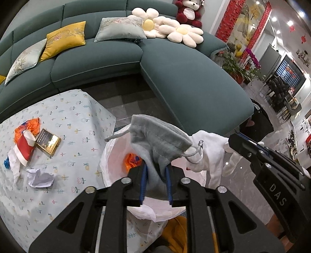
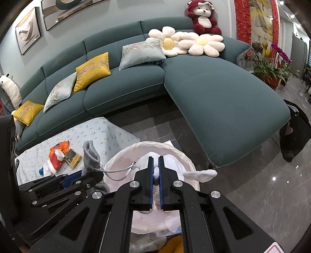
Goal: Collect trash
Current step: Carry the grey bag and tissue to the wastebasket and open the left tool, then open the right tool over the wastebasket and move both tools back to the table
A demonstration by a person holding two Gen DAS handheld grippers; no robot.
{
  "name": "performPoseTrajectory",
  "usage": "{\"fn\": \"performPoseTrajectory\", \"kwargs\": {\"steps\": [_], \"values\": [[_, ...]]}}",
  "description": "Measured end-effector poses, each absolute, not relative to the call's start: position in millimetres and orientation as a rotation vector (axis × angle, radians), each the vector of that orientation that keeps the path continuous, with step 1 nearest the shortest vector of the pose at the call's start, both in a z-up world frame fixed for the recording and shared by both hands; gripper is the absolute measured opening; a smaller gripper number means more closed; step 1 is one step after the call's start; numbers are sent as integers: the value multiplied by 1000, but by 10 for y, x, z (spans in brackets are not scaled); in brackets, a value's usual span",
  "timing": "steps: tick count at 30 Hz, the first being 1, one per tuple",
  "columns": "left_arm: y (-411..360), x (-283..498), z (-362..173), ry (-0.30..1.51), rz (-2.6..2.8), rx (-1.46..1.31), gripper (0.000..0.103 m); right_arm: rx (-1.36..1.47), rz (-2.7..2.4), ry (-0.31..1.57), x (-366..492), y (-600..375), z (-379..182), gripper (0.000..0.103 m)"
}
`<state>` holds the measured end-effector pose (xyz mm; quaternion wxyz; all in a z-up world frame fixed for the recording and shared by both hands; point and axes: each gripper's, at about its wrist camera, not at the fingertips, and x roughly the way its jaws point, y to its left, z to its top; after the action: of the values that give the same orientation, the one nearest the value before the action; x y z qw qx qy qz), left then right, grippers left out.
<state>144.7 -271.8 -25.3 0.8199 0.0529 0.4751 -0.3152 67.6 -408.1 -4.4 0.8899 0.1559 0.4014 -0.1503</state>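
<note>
We have the left gripper point(image 1: 155, 175) grasping a grey pouch point(image 1: 157, 140) and the right gripper point(image 2: 156, 173) clenched on a white glove point(image 2: 202, 173), both over the bin point(image 2: 186, 161) beside the tabletop point(image 1: 81, 124); the pouch's cord point(image 2: 118, 171) could snag the rim.

A home living room: big teal sofa point(image 2: 175, 93) piled with cushions point(image 2: 93, 71), a plush bear point(image 2: 204, 18), potted orchids point(image 2: 272, 64) beyond

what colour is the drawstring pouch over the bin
Grey, with a matching grey cord: the drawstring pouch shows best in the left wrist view, above the white-lined bin.
</note>
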Motion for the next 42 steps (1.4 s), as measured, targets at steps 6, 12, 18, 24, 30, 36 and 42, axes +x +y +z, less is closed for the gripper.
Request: {"fn": "performPoseTrajectory", "kwargs": {"steps": [6,12,18,24,30,36,42], "values": [[-2713,1482,-275,1016,-666,108,41,344,-315,830,720,-4127,-77,5],[-2634,1518,-250,1004,-653,83,56,341,-307,827,748,-4109,-74,5],[-2590,1546,-210,995,-637,73,60,336,-299,825,792,-4090,-48,5],[-2530,1574,-202,1000,-621,54,61,326,-300,820,822,-4068,-11,10],[-2408,1587,-193,989,-592,34,70,311,-291,817,852,-3990,38,17],[-2229,1619,-159,984,-567,11,70,286,-285,803,901,-3828,125,30],[-1950,1682,-92,969,-529,-24,70,248,-269,787,960,-3597,234,44]]}}
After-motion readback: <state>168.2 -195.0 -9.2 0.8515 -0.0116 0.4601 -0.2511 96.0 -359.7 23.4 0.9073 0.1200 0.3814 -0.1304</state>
